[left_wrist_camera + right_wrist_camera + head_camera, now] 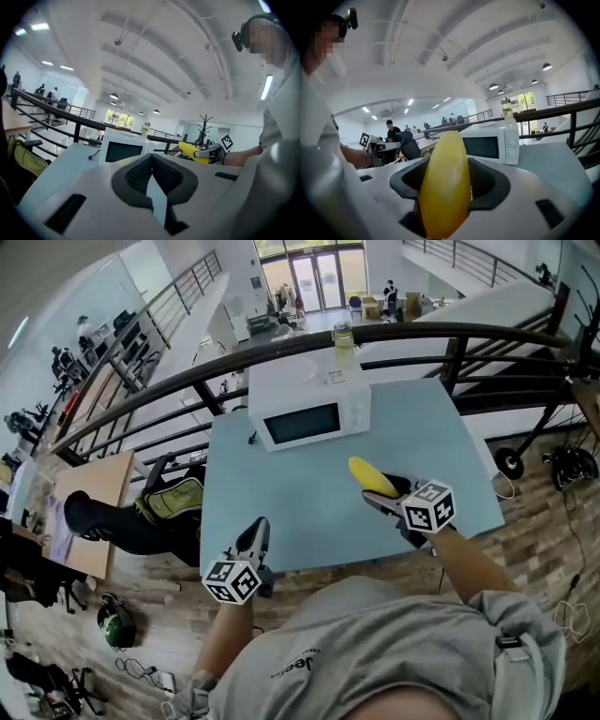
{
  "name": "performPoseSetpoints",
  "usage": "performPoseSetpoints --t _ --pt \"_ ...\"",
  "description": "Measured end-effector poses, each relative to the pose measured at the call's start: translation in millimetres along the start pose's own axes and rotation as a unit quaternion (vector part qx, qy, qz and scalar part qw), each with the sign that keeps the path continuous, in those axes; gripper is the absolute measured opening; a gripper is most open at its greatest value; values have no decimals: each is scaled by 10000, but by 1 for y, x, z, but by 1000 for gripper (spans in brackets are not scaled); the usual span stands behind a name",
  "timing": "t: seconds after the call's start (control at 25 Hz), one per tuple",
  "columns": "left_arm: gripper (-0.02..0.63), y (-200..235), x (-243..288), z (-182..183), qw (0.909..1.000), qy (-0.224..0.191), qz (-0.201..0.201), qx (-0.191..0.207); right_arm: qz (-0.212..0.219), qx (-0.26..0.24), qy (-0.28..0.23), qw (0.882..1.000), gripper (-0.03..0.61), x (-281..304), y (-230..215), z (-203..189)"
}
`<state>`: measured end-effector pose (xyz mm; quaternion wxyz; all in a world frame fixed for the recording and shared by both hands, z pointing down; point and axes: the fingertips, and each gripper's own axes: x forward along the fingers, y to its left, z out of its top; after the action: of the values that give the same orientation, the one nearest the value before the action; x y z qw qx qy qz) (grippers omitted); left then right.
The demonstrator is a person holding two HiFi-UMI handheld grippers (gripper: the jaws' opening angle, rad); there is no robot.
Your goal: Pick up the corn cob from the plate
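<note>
A smooth yellow corn cob (369,474) sticks out forward from my right gripper (379,487), whose jaws are shut on it over the right part of the pale blue table (300,512). In the right gripper view the cob (444,183) fills the gap between the dark pads (487,180). My left gripper (257,527) hovers at the table's front edge with its jaws closed together and nothing in them; its own view shows the tips meeting (151,158) and the cob (191,150) off to the right. No plate is in view.
A white microwave (309,411) stands at the back of the table with a bottle (344,341) on top. A dark railing (187,381) runs behind. A black and green bag (173,502) and a wooden desk (89,493) are left of the table.
</note>
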<state>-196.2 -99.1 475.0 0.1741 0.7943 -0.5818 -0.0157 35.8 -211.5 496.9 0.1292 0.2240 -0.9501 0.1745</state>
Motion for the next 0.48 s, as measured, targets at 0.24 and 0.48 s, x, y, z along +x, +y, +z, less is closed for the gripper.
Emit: performPoseSetpoints --t 0.24,0.48 --pt "18 5 0 -27 9996 248 -71 -122 -167 -40 224 9996 262 2 -1 -29" --pt "18 23 1 -13 9998 117 -134 -133 -287 -23 277 9992 263 9 7 -35"
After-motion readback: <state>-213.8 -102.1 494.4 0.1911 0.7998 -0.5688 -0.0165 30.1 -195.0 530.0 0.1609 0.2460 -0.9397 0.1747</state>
